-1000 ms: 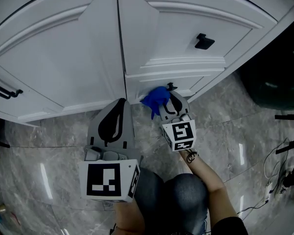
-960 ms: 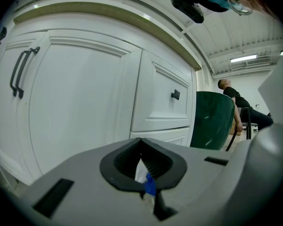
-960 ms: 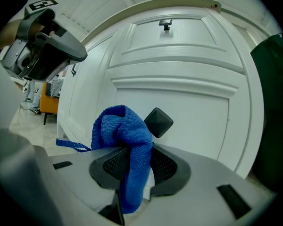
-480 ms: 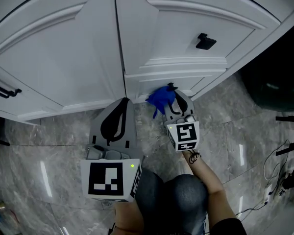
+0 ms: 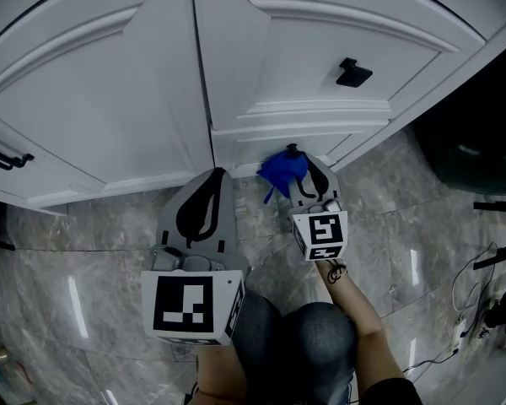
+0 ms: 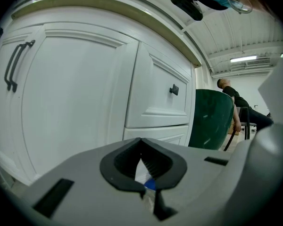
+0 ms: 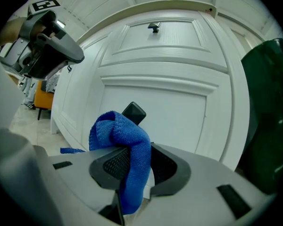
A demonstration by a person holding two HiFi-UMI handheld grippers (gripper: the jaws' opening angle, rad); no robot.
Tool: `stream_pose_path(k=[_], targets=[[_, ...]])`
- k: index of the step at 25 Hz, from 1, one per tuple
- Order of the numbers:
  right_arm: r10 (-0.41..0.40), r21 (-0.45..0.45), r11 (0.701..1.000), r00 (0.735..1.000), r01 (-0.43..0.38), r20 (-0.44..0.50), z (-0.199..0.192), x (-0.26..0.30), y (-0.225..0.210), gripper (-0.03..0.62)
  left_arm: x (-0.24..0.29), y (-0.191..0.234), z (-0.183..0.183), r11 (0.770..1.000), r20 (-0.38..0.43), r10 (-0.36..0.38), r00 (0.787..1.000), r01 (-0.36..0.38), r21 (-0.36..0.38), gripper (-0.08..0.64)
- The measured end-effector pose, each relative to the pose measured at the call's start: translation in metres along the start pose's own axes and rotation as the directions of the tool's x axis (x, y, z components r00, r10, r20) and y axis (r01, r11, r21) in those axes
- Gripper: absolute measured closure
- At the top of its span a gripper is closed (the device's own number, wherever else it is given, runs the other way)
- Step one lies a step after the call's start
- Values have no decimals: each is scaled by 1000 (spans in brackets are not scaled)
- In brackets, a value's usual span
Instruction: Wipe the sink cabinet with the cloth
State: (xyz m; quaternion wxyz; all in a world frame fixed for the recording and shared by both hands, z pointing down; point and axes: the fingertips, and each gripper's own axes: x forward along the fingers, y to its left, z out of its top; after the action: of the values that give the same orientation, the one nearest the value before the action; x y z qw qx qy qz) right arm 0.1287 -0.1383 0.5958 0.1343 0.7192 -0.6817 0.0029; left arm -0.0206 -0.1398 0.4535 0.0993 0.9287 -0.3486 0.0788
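As you look steeply down, the white sink cabinet (image 5: 110, 99) fills the top of the head view, its panelled doors shut and a narrow lower panel running along its foot. Below it spreads the glossy grey marbled floor (image 5: 84, 251), and a dark green container (image 5: 472, 142) stands just beside the cabinet's right end. Your left claw (image 5: 213, 174) hangs low over the floor, pointing at the base of the cabinet near the seam between the doors. Its jaws are brought together at the tips with nothing between them. Your right claw (image 5: 302, 163) sits further right, up against the lower panel, and its jaws are clamped on the blue cloth (image 5: 280, 169). The cloth bunches above the jaws and presses at the panel, with a loose end trailing down between the pads (image 7: 114, 163). A black bar handle (image 5: 0, 154) shows at the far left, and a small black knob (image 5: 352, 72) sits on the right-hand door.
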Motion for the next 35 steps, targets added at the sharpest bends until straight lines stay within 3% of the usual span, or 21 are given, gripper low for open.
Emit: stream_pose_path(k=[25, 35], targets=[[-144, 68, 987, 989, 146, -36, -21, -16, -58, 477, 10, -17, -2, 999, -11, -28, 1000, 29, 17, 560], [-169, 38, 985, 985, 171, -43, -24, -22, -71, 477, 17, -25, -4, 999, -20, -37, 999, 37, 24, 560]])
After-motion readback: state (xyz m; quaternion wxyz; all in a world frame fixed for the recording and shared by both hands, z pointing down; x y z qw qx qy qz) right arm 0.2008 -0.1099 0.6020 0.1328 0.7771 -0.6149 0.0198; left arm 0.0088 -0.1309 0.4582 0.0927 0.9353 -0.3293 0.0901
